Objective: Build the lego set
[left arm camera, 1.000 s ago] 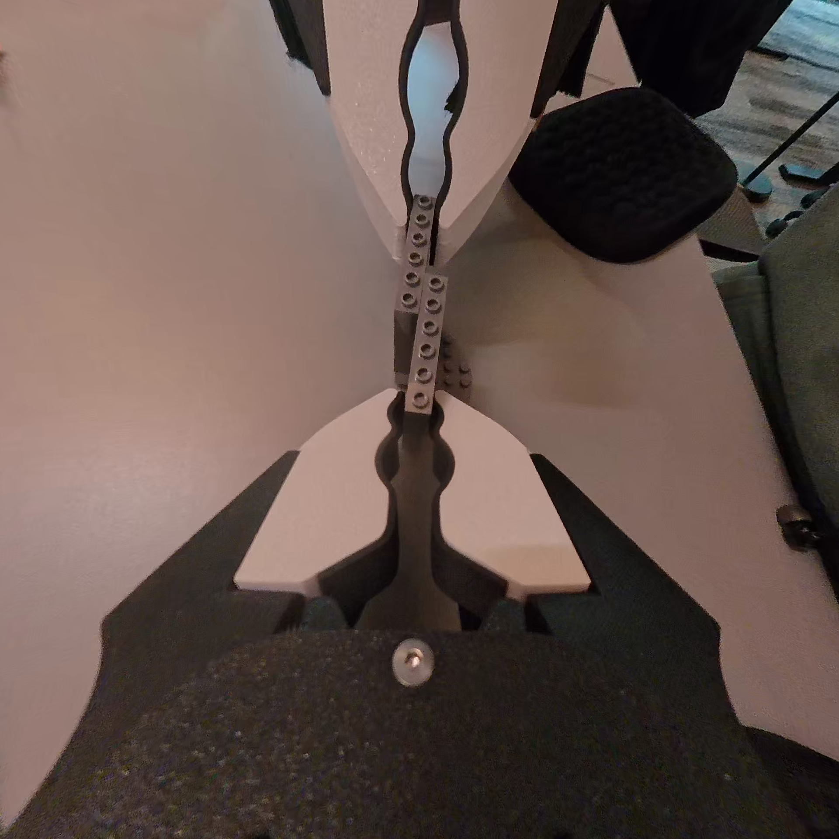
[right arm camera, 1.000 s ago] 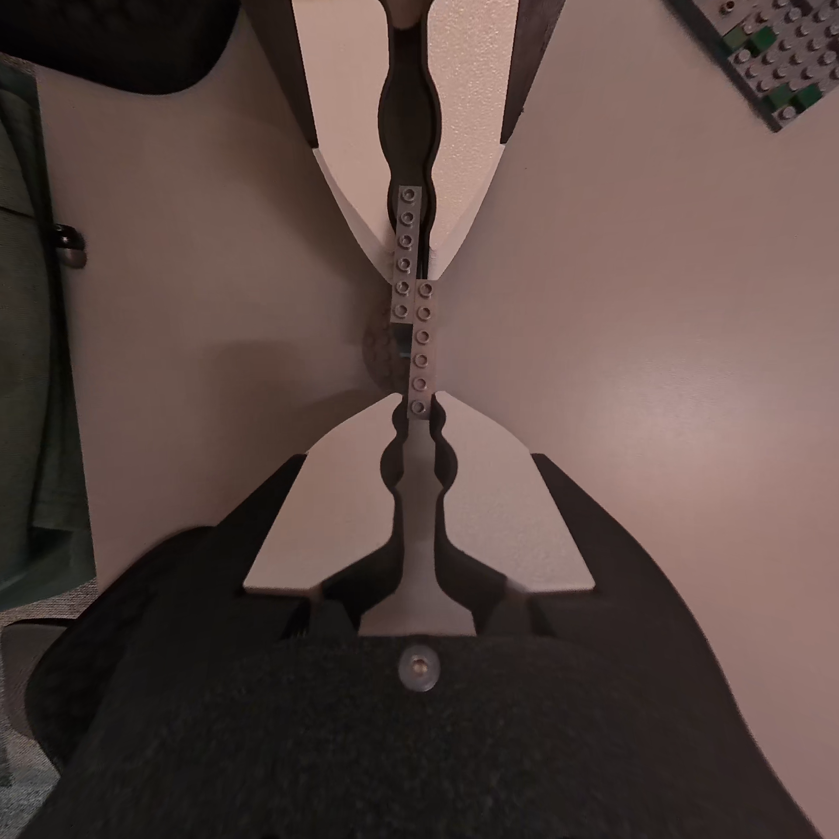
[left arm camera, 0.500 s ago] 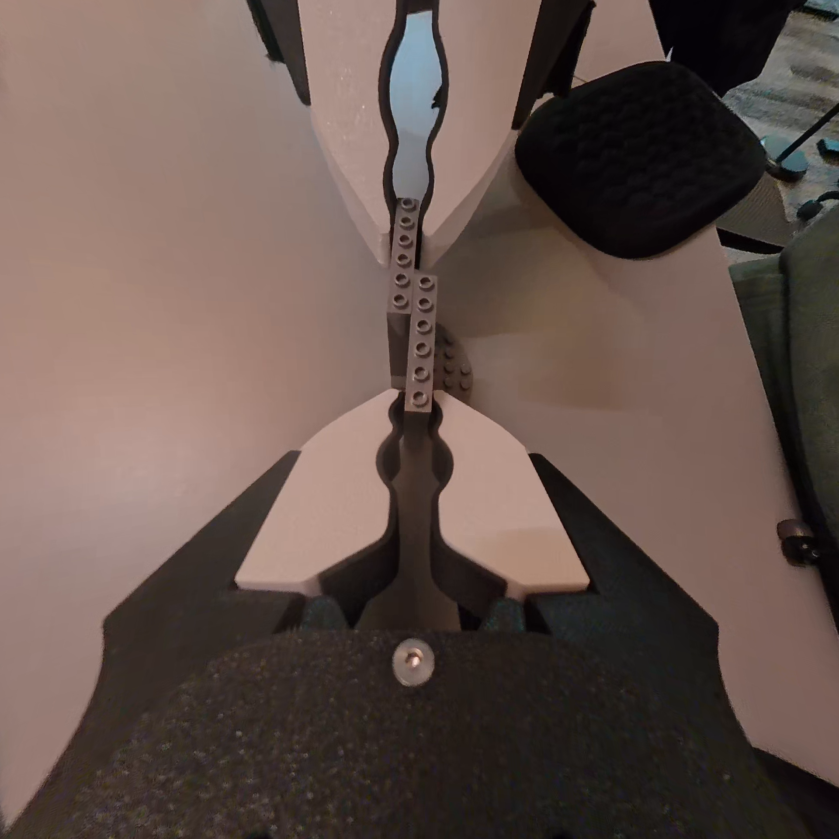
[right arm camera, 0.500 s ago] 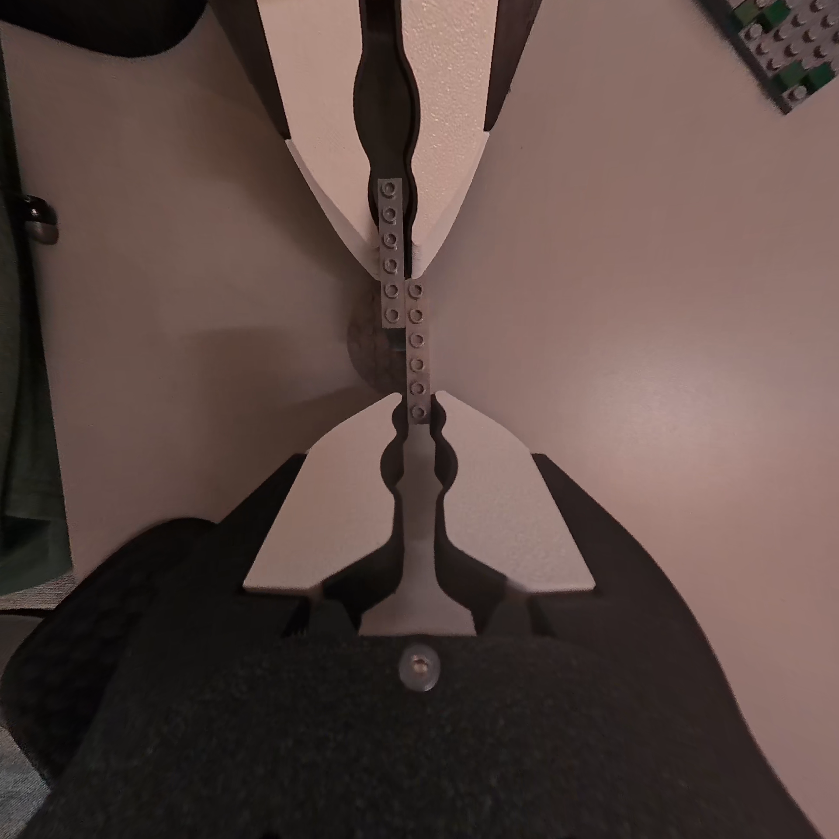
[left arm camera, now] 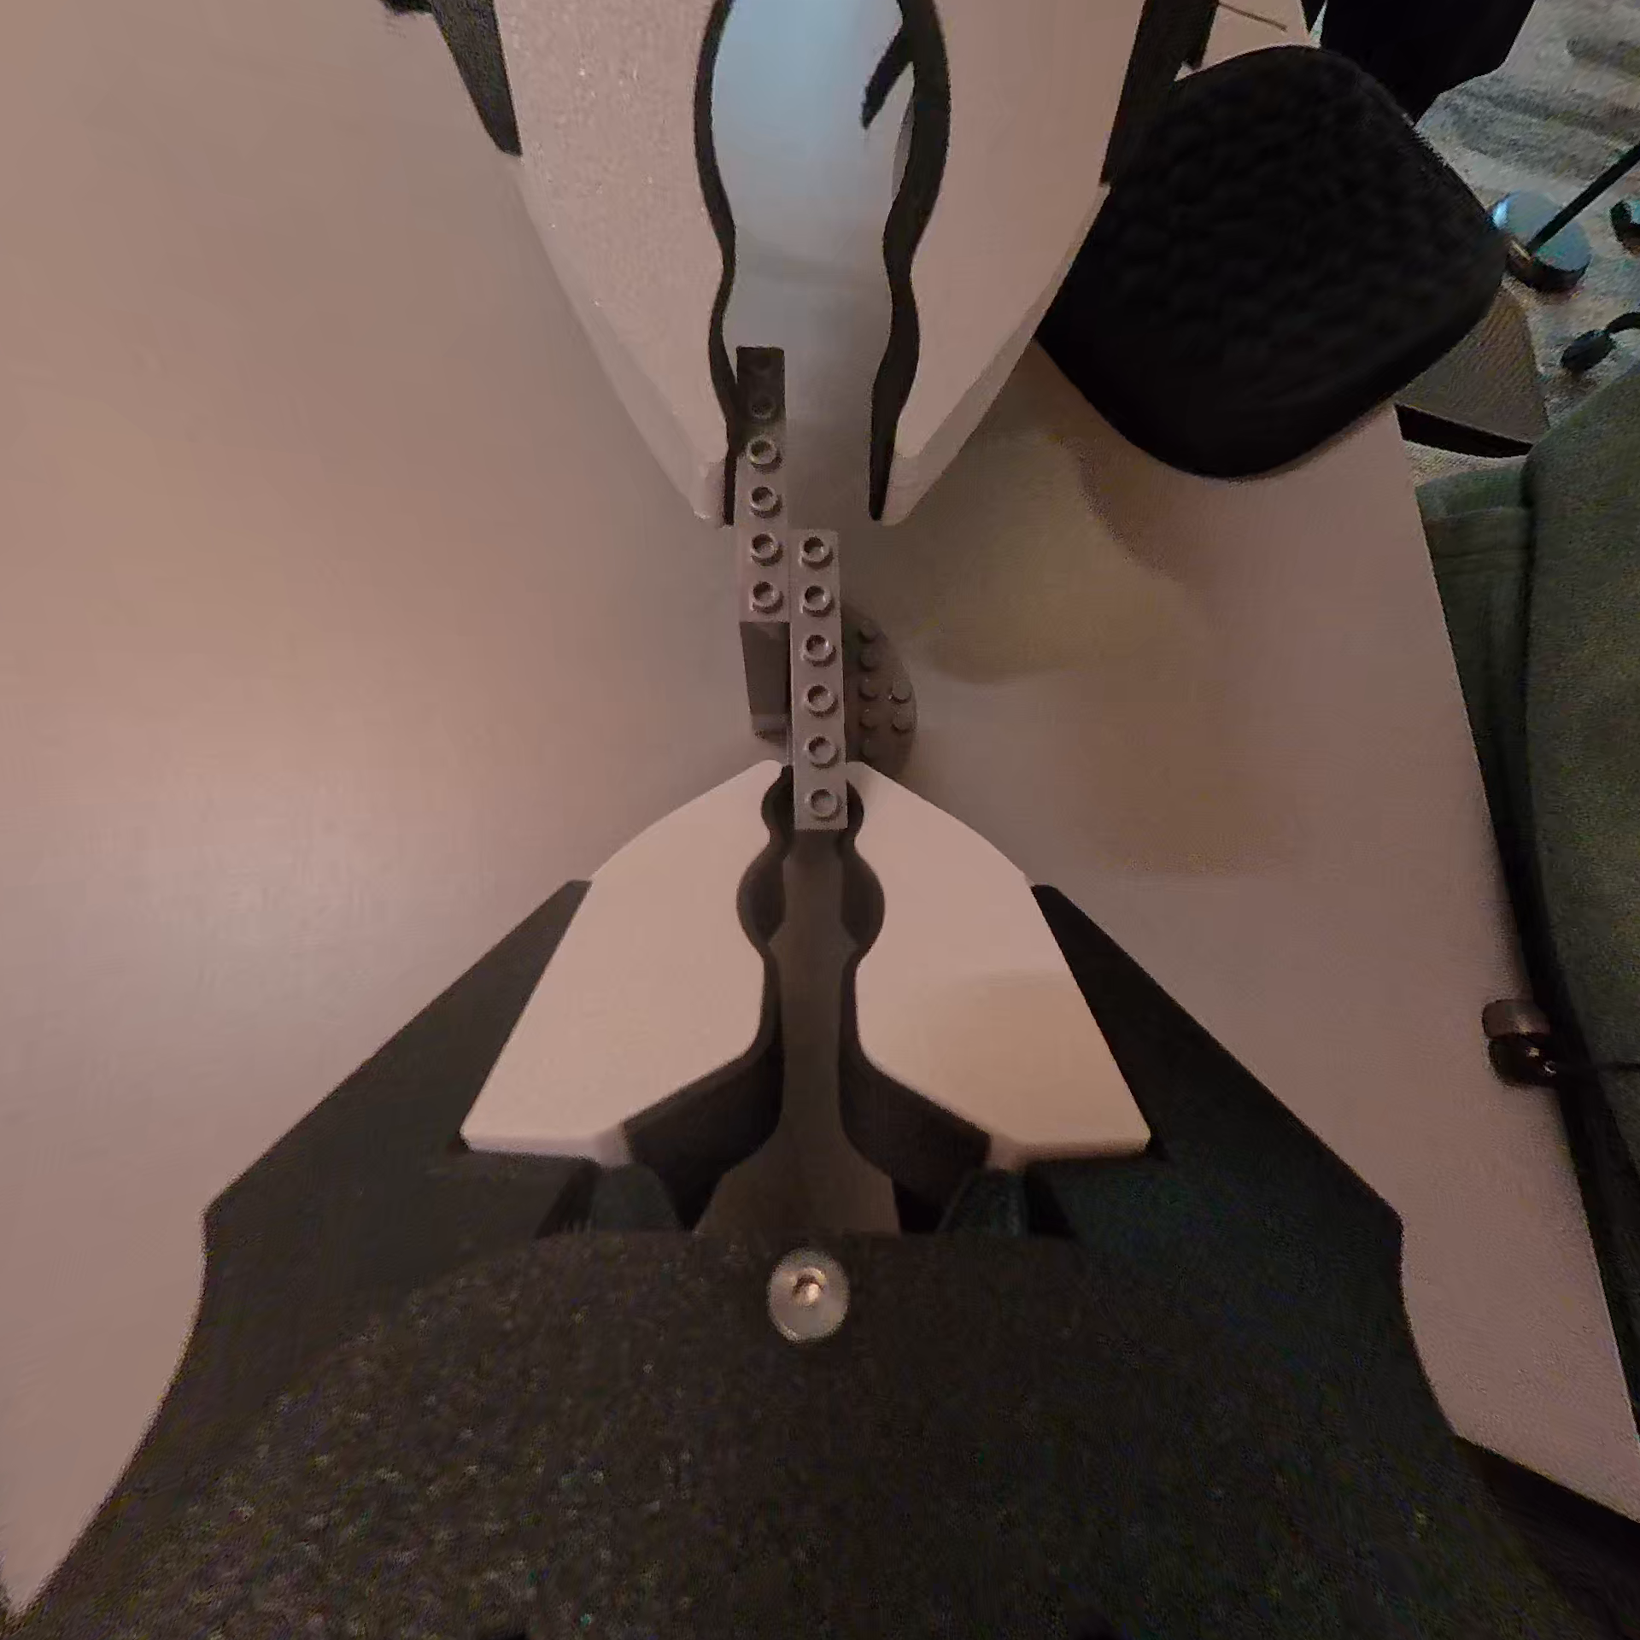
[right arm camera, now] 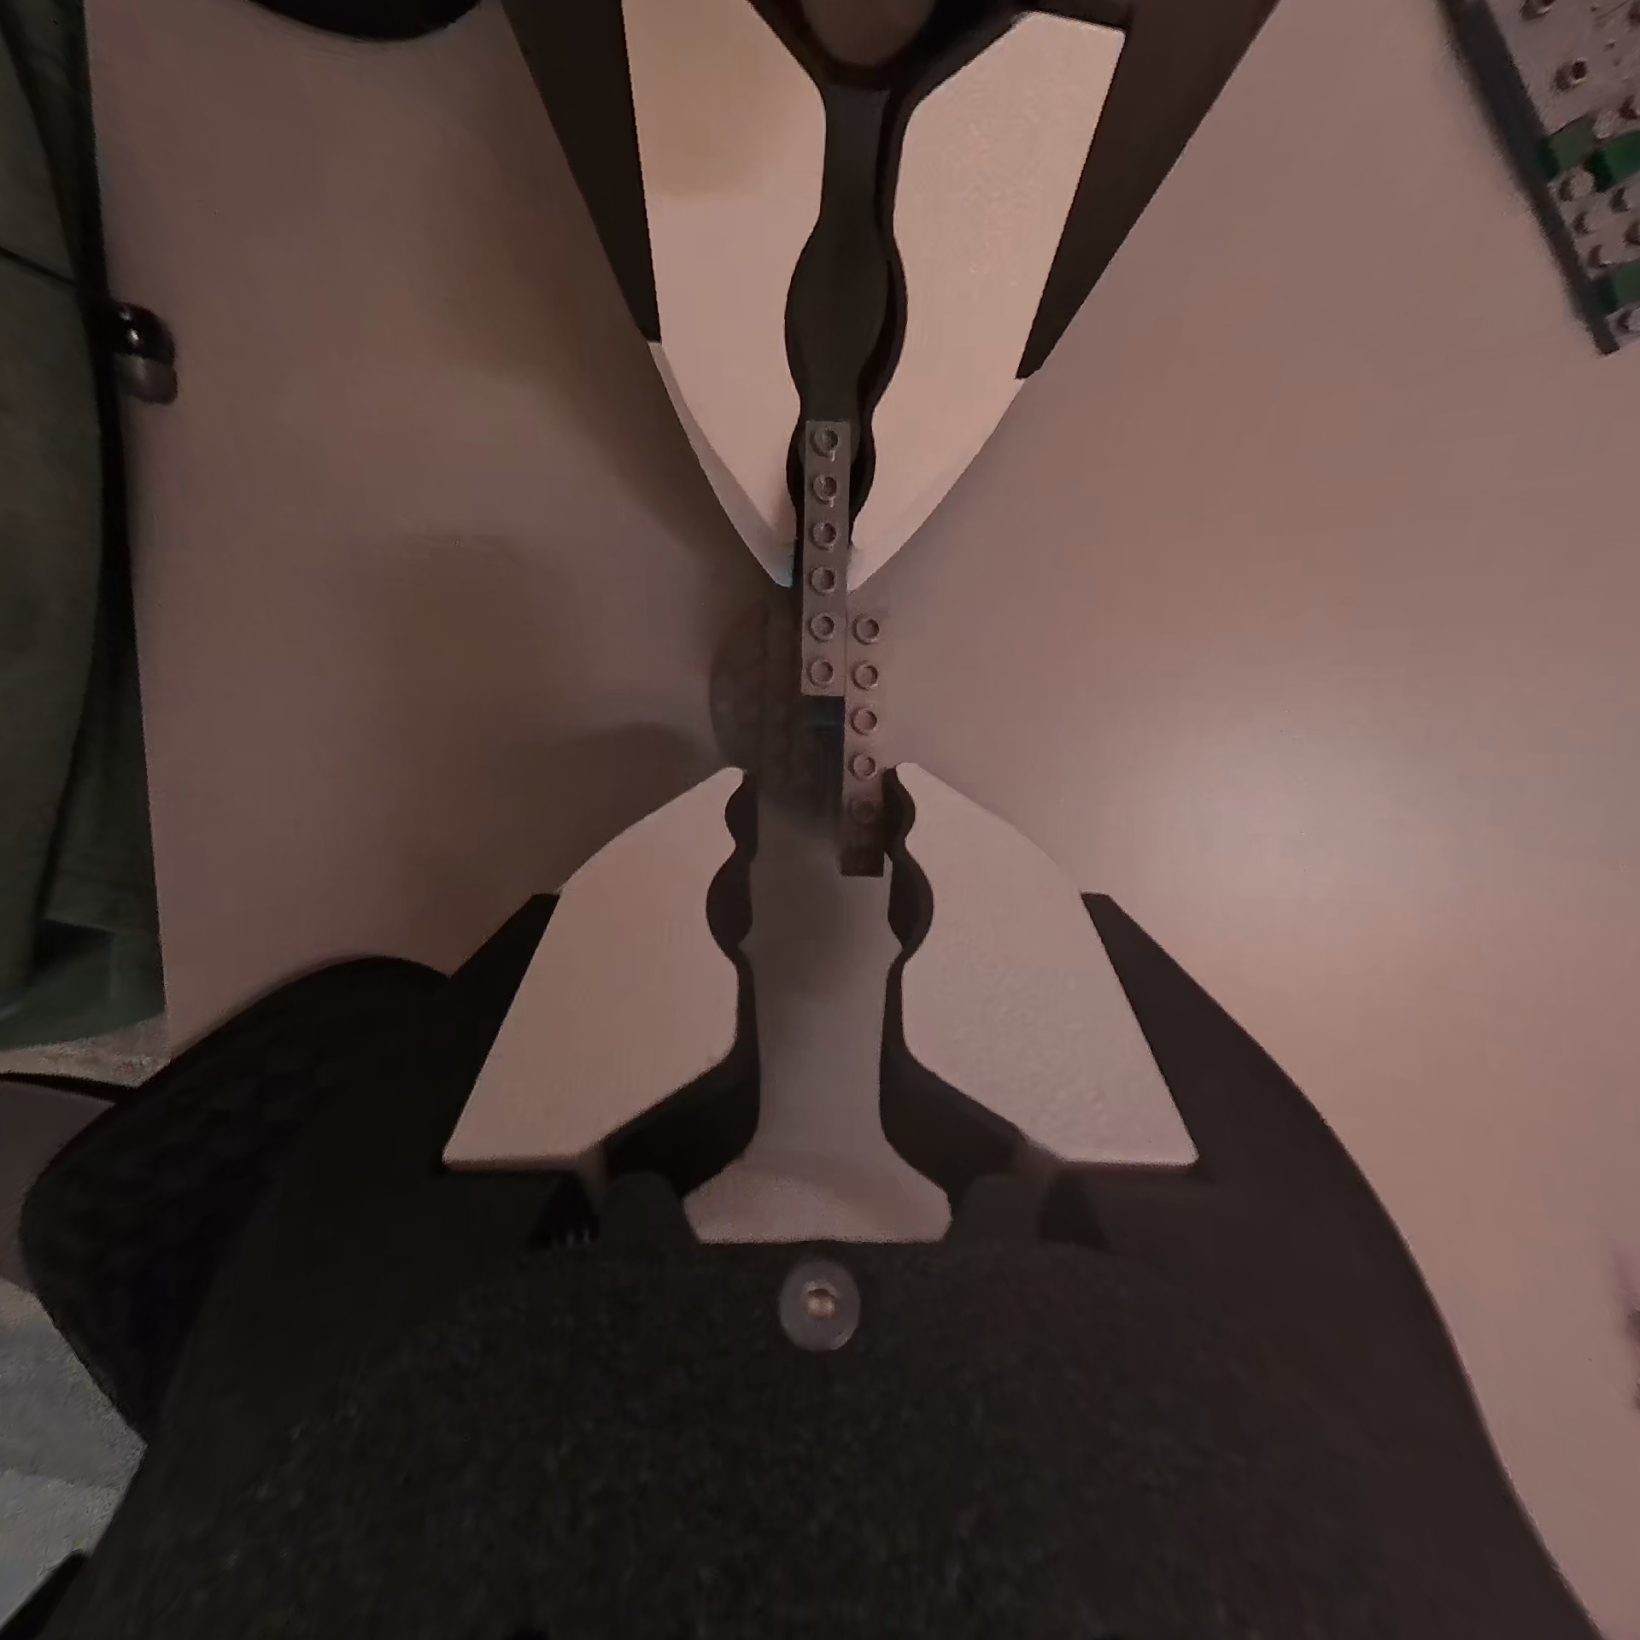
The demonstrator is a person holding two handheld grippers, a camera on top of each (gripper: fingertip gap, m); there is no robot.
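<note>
Two long grey one-stud-wide bricks are joined side by side, overlapping by two studs, above the white table [left arm camera: 311, 621]. My left gripper [left arm camera: 821, 781] is shut on the end of the near brick [left arm camera: 821, 692]. The other brick [left arm camera: 763, 532] reaches between the spread fingers of my right gripper [left arm camera: 799, 519], resting against one of them. In the right wrist view my right gripper [right arm camera: 818, 774] is open, with its brick [right arm camera: 865, 719] beside one finger. The left gripper [right arm camera: 821, 577] pinches the far brick [right arm camera: 825, 532]. A round grey studded plate [left arm camera: 887, 701] lies on the table below.
A black padded chair seat [left arm camera: 1269, 257] is past the table's far right edge. A grey and green studded baseplate [right arm camera: 1588, 169] lies at the top right of the right wrist view. Green cloth [right arm camera: 53, 532] hangs beyond the table's edge there. The gap from one gripper's tips to the other's is roughly 5 centimeters.
My right gripper has opened and let go of its brick. My left gripper stays shut on the joined bricks. Both grippers have come a little closer together.
</note>
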